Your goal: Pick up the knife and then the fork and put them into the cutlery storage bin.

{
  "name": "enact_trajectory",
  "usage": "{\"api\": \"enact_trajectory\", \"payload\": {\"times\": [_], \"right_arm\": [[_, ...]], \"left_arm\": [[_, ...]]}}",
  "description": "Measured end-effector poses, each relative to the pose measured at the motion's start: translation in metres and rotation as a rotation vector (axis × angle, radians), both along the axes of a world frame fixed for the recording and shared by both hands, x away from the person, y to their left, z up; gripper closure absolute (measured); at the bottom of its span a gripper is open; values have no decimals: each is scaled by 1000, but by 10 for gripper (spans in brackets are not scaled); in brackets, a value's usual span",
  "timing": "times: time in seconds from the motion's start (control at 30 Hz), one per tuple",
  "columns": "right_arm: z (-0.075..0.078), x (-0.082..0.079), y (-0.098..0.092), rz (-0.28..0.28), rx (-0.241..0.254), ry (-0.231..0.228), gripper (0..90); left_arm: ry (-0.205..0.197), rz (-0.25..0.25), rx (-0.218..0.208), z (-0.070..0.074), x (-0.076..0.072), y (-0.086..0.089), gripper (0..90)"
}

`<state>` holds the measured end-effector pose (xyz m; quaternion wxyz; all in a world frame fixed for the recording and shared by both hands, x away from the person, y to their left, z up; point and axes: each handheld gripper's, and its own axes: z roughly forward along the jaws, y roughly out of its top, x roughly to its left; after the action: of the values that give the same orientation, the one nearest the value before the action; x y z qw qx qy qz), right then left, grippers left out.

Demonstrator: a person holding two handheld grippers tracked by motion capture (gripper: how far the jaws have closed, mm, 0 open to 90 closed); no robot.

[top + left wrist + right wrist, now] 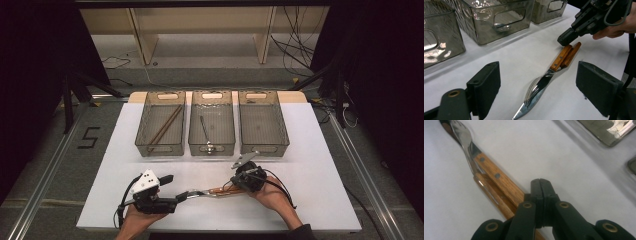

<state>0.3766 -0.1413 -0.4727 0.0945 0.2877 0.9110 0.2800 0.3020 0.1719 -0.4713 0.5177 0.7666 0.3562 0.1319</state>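
Knife [549, 75] and fork [541, 83] between spread left tool [537, 90] jaws, untouched; clenched right tool [541, 188] at wooden handles.

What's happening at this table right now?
A person holds a gripper in each hand over a white table. A knife and a fork, both wooden-handled, lie side by side near the front edge. The right gripper, jaws shut and holding nothing, is at the ends of the handles. The left gripper has its jaws open on either side of the blade end, not touching it. Beyond stand three clear bins: the left bin holds chopsticks, the middle bin a spoon.
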Motion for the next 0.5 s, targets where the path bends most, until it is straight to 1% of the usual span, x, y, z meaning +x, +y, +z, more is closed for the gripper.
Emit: {"api": "enact_trajectory", "payload": {"times": [0.2,0.33,0.4,0.47,0.5], "right_arm": [[1,-3,-2,2,0,2,900],[9,-6,-5,10,20,-21,900],[15,-8,-6,32,33,-38,826],[20,-12,-6,63,36,-37,733],[24,-15,-6,94,40,-32,689]], "left_arm": [[0,0,0,0,0,0,197],[0,1,0,0,0,0,197],[0,1,0,0,0,1,197],[1,1,2,0,0,1,197],[0,2,2,0,0,1,197]]}}
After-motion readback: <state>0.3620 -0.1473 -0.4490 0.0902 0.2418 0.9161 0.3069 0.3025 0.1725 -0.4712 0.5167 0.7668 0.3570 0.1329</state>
